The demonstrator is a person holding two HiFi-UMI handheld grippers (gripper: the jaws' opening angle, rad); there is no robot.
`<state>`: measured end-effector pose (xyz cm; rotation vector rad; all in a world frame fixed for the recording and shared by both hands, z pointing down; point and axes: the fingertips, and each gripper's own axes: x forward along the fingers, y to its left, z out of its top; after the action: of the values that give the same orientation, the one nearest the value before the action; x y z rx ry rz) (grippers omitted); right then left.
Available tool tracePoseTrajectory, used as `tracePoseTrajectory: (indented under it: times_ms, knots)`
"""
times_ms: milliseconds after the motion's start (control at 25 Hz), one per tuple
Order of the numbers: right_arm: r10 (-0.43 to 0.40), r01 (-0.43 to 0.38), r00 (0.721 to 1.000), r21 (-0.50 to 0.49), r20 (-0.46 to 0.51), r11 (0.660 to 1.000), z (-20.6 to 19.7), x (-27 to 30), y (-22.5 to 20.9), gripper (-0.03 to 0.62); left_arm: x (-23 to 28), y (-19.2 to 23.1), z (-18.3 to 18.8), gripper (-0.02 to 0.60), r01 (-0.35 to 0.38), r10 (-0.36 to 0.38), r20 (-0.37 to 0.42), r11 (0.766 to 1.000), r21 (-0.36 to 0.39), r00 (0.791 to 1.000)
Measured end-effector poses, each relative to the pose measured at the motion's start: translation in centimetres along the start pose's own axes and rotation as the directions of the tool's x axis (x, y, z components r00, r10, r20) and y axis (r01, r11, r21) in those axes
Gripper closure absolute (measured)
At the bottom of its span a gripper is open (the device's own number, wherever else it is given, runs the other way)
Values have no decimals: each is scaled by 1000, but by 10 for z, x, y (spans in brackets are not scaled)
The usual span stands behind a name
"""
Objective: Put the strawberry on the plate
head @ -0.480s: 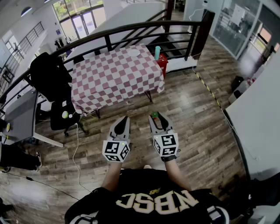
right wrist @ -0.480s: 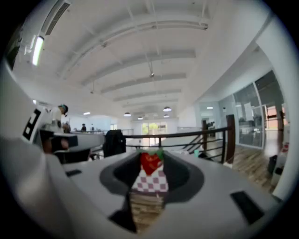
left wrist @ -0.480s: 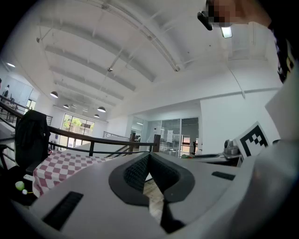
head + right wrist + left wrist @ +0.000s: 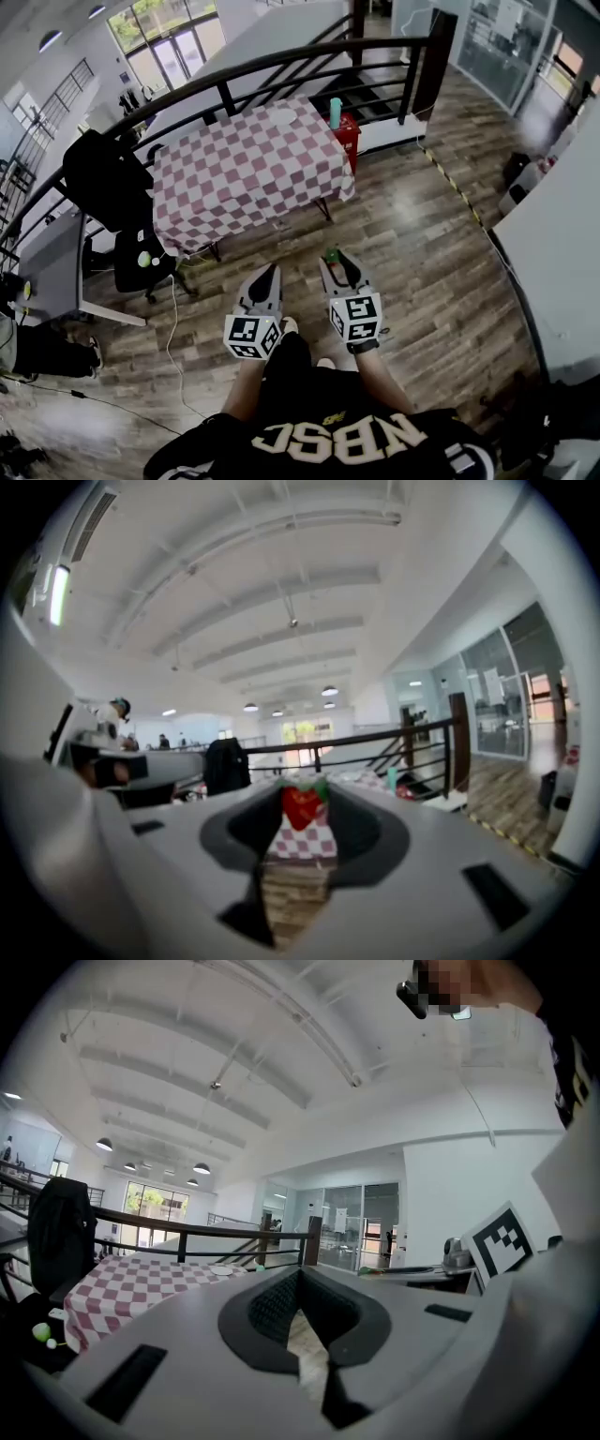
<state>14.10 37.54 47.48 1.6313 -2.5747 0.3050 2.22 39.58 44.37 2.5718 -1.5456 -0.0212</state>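
A red strawberry [image 4: 302, 806] with a green top sits pinched between the tips of my right gripper [image 4: 302, 801], which is shut on it. In the head view the strawberry [image 4: 331, 254] shows as a small red-green spot at the right gripper [image 4: 334, 259] tips, above the wooden floor. My left gripper [image 4: 266, 275] hangs beside it, shut and empty; its tips [image 4: 298, 1277] meet with nothing between them. A small white plate [image 4: 223, 1270] lies on the far side of the checkered table [image 4: 246, 164], well ahead of both grippers.
A teal bottle [image 4: 336, 111] and a red object [image 4: 348, 129] stand by the table's right end. A black railing [image 4: 281, 66] runs behind the table. A chair with a dark jacket [image 4: 105, 176] stands left of it, by a grey desk [image 4: 52, 267].
The person has stepped forward: a leg and foot now show under the left gripper, and the table sits a little closer. Both grippers keep their pose, with the strawberry still held.
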Motion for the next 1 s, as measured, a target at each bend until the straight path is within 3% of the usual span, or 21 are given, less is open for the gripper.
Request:
tracePoseTrajectory:
  times_ms: [280,680,1000]
  knots:
    - [-24,25,998,17,-51,1000,-15,67,-28,439,73,40,-20,572,40,-42,-29,998,-50,999]
    - [-78,75,995,-54,-54,996,40,222,-55,439,204,154,23,572,80,-77,31,994,-78,997]
    - [-70,63,994,-78,-82,995,51,318,-51,439,259,240,18,572,54,-56,-6,991,-125,998]
